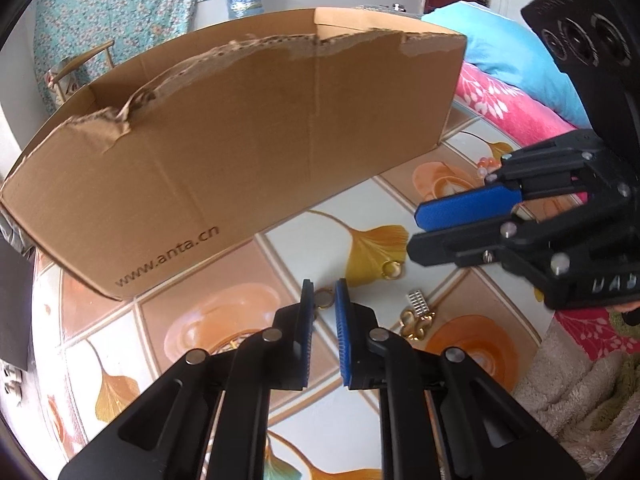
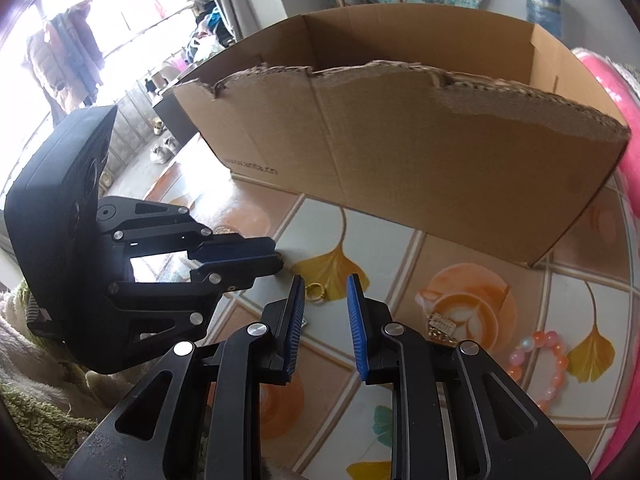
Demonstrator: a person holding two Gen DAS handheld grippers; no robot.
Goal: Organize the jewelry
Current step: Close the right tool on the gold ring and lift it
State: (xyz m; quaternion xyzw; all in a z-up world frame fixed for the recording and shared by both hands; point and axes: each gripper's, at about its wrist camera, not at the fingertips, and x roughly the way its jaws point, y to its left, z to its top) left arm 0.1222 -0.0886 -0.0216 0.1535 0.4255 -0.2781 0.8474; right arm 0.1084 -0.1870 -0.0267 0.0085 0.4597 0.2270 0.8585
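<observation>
A torn cardboard box point(image 1: 248, 140) with a ragged, fibrous top edge stands across the far side of a glossy patterned tablecloth point(image 1: 304, 236) printed with pale squares, orange cups and yellow fan-shaped leaves. In front of the box's long wall, the left gripper point(image 1: 324, 292) points down at the cloth with its 2 ribbed blue pads narrowly apart; a small round gold ring point(image 1: 323, 299) lies on the cloth in the gap between the tips, and I cannot tell whether the pads touch it. A second gold ring point(image 1: 392, 269) lies just beside a printed leaf, a little nearer the box. To the right of the first ring sits a small silvery ribbed clasp point(image 1: 417, 301) touching a tangle of gold links point(image 1: 416, 326). The right gripper point(image 2: 325, 292) hovers above the cloth, its flat blue pads slightly apart with nothing between them. A bracelet point(image 2: 540, 364) of smooth pink and orange beads curls near the cloth's right edge, beside a fluffy pink blanket point(image 2: 608, 80).
</observation>
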